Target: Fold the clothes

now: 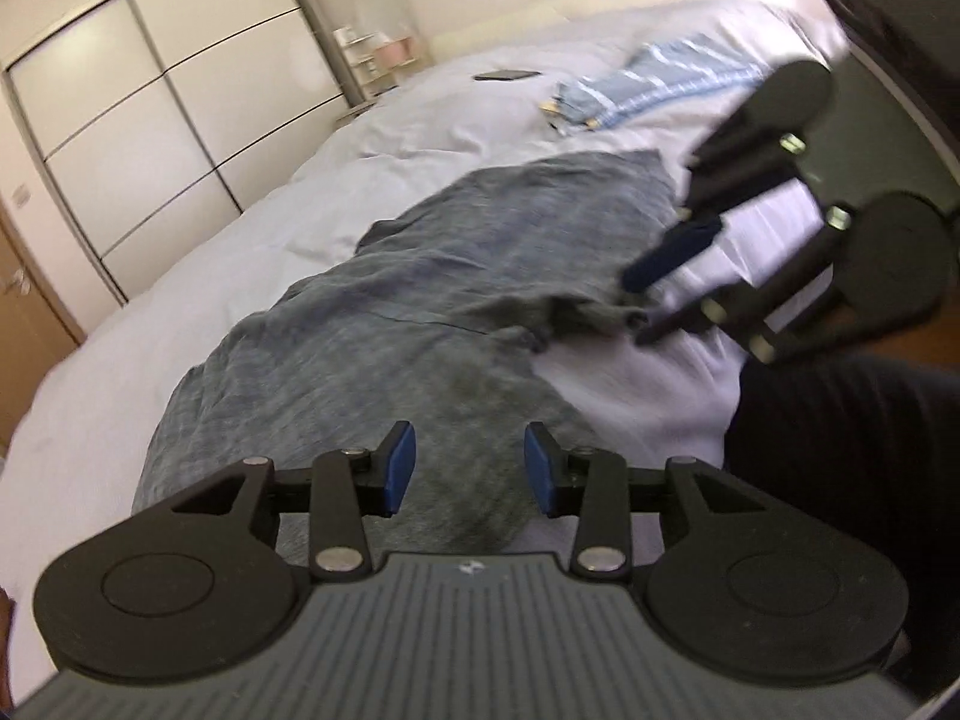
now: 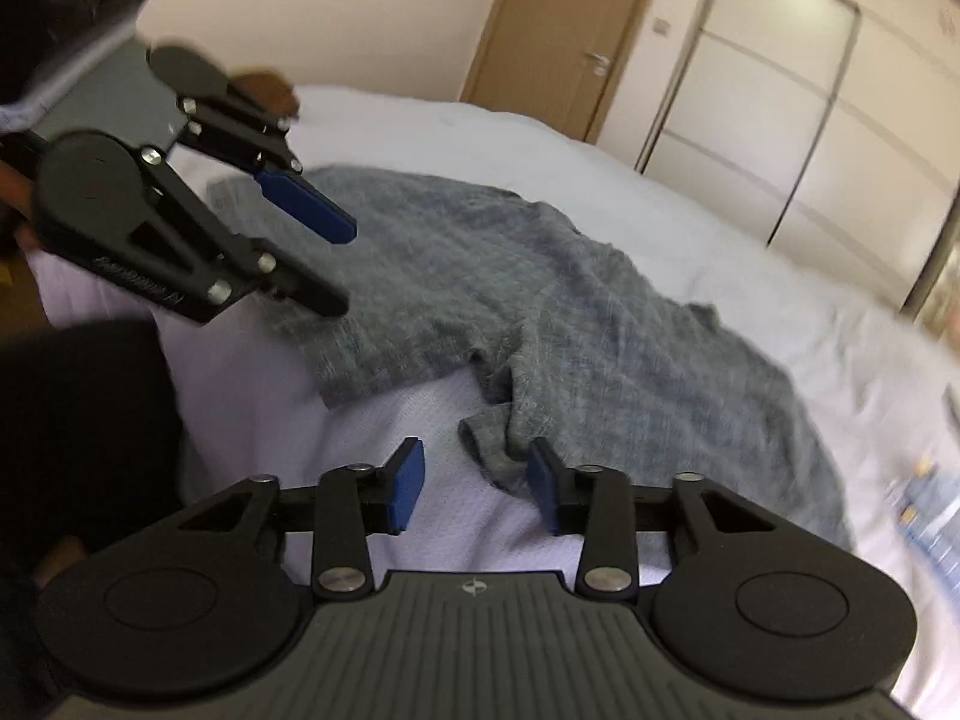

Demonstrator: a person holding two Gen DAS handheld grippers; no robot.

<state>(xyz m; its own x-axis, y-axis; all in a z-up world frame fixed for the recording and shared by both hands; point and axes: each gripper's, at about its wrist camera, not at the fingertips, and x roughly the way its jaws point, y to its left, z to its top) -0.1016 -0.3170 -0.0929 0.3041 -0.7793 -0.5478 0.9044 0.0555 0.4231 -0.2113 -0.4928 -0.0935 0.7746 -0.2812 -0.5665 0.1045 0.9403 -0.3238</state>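
Note:
A crumpled grey garment lies spread on the white bed. My left gripper hangs open over one end of the garment, nothing between its blue pads. At the garment's near edge my right gripper is open too. A bunched fold of the grey cloth lies just ahead of its right finger. I cannot tell whether either gripper touches the cloth.
Light blue striped clothing and a dark phone lie farther up the bed. A white wardrobe and a wooden door stand beyond it. The person's dark-clothed body is at the bed's edge.

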